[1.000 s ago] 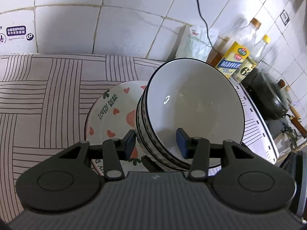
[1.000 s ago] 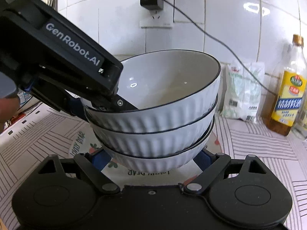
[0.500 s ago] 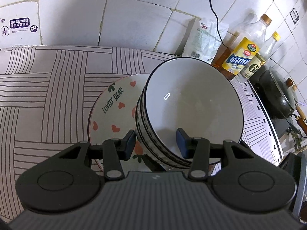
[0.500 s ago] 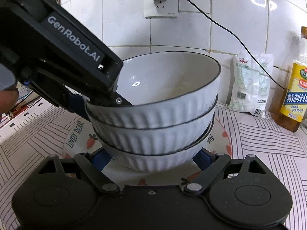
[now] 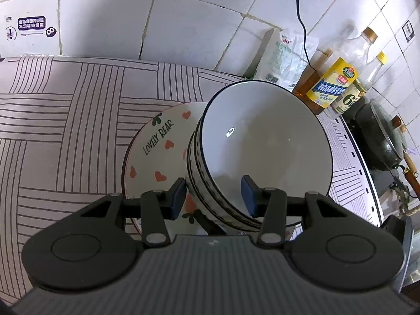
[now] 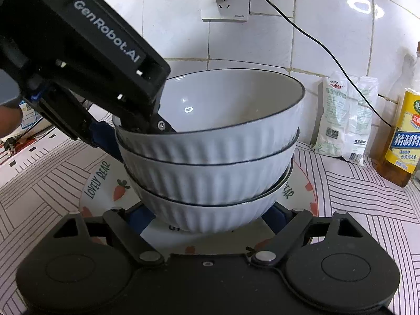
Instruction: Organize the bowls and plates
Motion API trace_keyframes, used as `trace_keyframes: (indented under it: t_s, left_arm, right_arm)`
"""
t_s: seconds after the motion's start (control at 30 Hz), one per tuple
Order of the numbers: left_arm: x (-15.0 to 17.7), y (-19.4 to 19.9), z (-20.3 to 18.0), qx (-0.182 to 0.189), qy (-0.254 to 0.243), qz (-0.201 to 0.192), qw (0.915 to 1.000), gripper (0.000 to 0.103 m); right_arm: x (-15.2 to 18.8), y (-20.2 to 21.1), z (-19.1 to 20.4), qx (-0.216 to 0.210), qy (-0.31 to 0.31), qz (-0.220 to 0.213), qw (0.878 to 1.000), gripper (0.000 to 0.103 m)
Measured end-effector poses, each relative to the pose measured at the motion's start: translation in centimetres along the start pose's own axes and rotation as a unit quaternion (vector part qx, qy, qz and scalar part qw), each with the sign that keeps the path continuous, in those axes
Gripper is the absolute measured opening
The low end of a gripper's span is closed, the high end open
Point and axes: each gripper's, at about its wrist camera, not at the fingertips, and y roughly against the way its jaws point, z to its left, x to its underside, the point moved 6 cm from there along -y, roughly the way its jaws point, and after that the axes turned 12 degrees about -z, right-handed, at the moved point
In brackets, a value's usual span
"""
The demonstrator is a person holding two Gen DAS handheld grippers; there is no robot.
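left tool (image 5: pixel 212 197) clamped rim of bowls (image 6: pixel 210 157), one finger inside | right tool (image 6: pixel 207 218) wide, cradling stack base | over plate (image 5: pixel 157 155), likely for steady set-down

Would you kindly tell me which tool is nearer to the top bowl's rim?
Left. The left tool straddles the top bowl at its rim, one finger inside, one outside. The right tool sits lower, flanking the bottom bowl.
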Motion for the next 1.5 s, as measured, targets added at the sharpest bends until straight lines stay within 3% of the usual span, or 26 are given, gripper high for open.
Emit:
trace_keyframes:
  t_s: [0.23, 0.43, 0.57, 0.77, 0.9, 1.07, 1.2, 1.37, 1.43, 1.5]
  left_arm:
    - [-0.8, 1.1, -0.7, -0.025, -0.051, -0.017, 0.9982, 0.048]
    - [-1.4, 4.0, -0.9, -0.05, -0.058, -0.053, 0.9956, 0.055]
    - [-1.0, 6.4, -1.4, -0.051, -0.052, -0.066, 0.9951, 0.061]
    - [0.4, 9.5, -2.0, -0.062, -0.05, -0.072, 0.9942, 0.067]
    - [1.3, 11.1, -2.3, -0.102, -0.068, -0.073, 0.9898, 0.073]
    - [2.1, 13.3, -2.7, -0.123, -0.065, -0.068, 0.9879, 0.084]
    - [2.2, 14.9, -3.4, -0.141, -0.075, -0.073, 0.9845, 0.102]
    - [2.2, 16.3, -4.3, -0.157, -0.077, -0.078, 0.9815, 0.103]
    - [2.3, 16.5, -4.3, -0.19, -0.074, -0.061, 0.9771, 0.103]
    - [2.6, 17.0, -4.7, -0.255, -0.094, -0.045, 0.9612, 0.103]
  right_arm:
    - [-0.2, -0.2, 0.2, 0.028, -0.007, 0.016, 0.999, 0.096]
    - [-0.7, 2.2, 0.9, 0.064, 0.021, 0.025, 0.997, 0.098]
    - [-1.5, 5.0, 1.6, 0.067, 0.038, 0.016, 0.997, 0.099]
    - [-2.3, 8.1, 1.2, 0.079, -0.005, 0.016, 0.997, 0.099]
    - [-3.6, 10.9, -1.0, 0.149, -0.063, -0.011, 0.987, 0.1]
    - [-6.1, 14.1, -3.8, 0.184, -0.12, -0.017, 0.975, 0.099]
    - [-7.6, 15.9, -5.6, 0.2, -0.128, 0.016, 0.971, 0.099]
    - [-8.7, 17.3, -7.1, 0.223, -0.127, 0.061, 0.965, 0.1]
    - [-9.1, 17.5, -7.5, 0.244, -0.115, 0.088, 0.959, 0.1]
    - [-9.6, 17.9, -7.6, 0.257, -0.101, 0.11, 0.955, 0.101]
